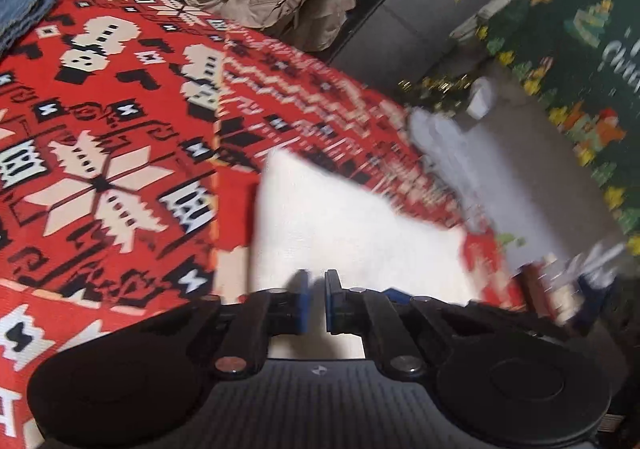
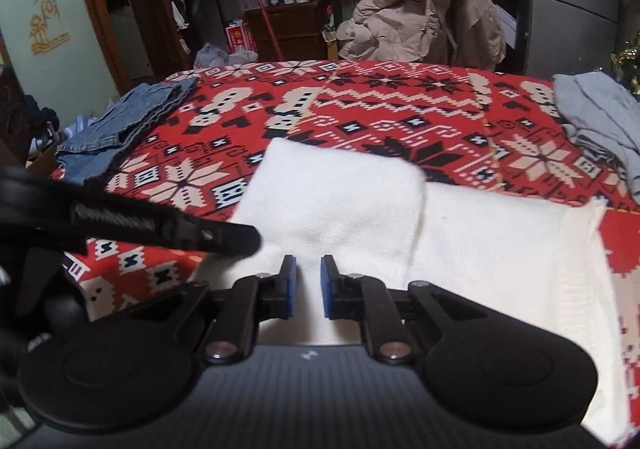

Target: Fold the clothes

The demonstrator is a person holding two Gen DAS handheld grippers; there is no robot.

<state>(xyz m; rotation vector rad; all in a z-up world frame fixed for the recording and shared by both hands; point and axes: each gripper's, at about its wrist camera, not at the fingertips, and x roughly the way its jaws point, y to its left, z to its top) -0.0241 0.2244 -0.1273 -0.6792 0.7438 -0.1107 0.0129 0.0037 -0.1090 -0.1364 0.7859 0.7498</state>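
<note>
A white knit garment (image 2: pixel 492 253) lies on the red patterned tablecloth (image 2: pixel 400 105), its left part folded over into a thicker layer (image 2: pixel 340 193). My right gripper (image 2: pixel 309 263) hovers over its near edge, open by a narrow gap with nothing between the pads. My left gripper (image 2: pixel 250 239) reaches in from the left and its tip sits at the folded layer's left edge. In the blurred left wrist view the left gripper (image 1: pixel 317 277) is over the white garment (image 1: pixel 340 225), pads slightly apart and holding nothing.
Folded blue jeans (image 2: pixel 120 125) lie at the table's far left, and a grey garment (image 2: pixel 600 117) is heaped at the far right. Behind the table, a beige jacket (image 2: pixel 428 9) hangs on a chair. The table's right edge drops to the floor and a green mat (image 1: pixel 580 49).
</note>
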